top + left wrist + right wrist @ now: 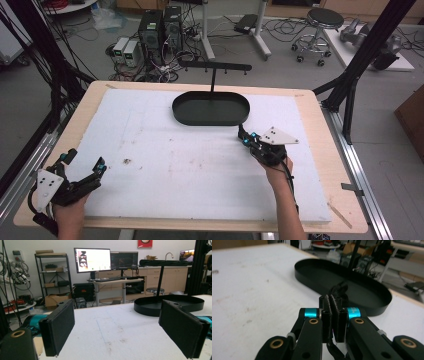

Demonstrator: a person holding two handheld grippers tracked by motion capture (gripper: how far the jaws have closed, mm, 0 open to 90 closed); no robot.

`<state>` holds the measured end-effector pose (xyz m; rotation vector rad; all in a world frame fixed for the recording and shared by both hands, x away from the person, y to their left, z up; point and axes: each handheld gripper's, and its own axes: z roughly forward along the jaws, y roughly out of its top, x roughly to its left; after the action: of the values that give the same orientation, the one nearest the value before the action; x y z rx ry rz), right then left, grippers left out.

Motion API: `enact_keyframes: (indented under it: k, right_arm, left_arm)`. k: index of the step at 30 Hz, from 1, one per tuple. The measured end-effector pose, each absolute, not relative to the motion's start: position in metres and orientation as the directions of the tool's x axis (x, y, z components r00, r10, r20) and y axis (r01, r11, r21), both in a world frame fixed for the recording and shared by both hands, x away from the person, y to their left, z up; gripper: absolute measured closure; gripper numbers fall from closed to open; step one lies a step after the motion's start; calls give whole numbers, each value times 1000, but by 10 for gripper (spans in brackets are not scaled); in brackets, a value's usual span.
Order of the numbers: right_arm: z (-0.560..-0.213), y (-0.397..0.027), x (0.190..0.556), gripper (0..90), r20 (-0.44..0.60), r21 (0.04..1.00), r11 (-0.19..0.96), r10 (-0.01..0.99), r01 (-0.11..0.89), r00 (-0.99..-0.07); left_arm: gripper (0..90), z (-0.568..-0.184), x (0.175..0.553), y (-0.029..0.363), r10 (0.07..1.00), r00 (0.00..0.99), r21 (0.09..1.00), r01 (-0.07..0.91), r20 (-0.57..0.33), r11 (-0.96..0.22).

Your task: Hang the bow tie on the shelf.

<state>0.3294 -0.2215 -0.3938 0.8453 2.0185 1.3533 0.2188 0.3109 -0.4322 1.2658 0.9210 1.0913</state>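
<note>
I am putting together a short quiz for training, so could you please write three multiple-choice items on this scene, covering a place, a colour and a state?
1. Where does the tray sit on the table?
A. near edge
B. far middle
C. left corner

2. What colour is the tray?
A. black
B. white
C. red

3. How do the jaws of the left claw stand?
A. shut
B. apart
C. clamped on the tray

Key: 1 B, the high view shows it at the far middle. 2 A, it is black in every view. 3 B, the left gripper view shows bare foam between the jaws, while the right claw is shut.
</note>
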Motion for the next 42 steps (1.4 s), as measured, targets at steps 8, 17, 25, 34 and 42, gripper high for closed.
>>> enact_keyframes:
  k: [8, 17, 25, 34, 42]
  right_arm:
    - [-362, -218, 333, 873, -153, 963, 256, 784, 88, -601]
    - [-325, -216, 358, 874, -186, 975, 223, 808, -2, -559]
    - [-302, -216, 386, 873, -180, 983, 171, 826, -68, -534]
    - [-293, -214, 414, 873, -189, 981, 139, 832, -133, -522]
    - [-300, -214, 443, 873, -150, 988, 108, 846, -112, -511]
  left_arm:
    - [140, -432, 219, 312, 967, 252, 993, -115, 46, -18]
    - [141, -432, 219, 310, 965, 256, 993, -114, 60, -32]
    - [141, -434, 220, 309, 964, 260, 993, -112, 56, -27]
    - [141, -434, 219, 313, 966, 255, 994, -113, 36, -7]
    - [141, -436, 219, 312, 966, 258, 994, -107, 33, -5]
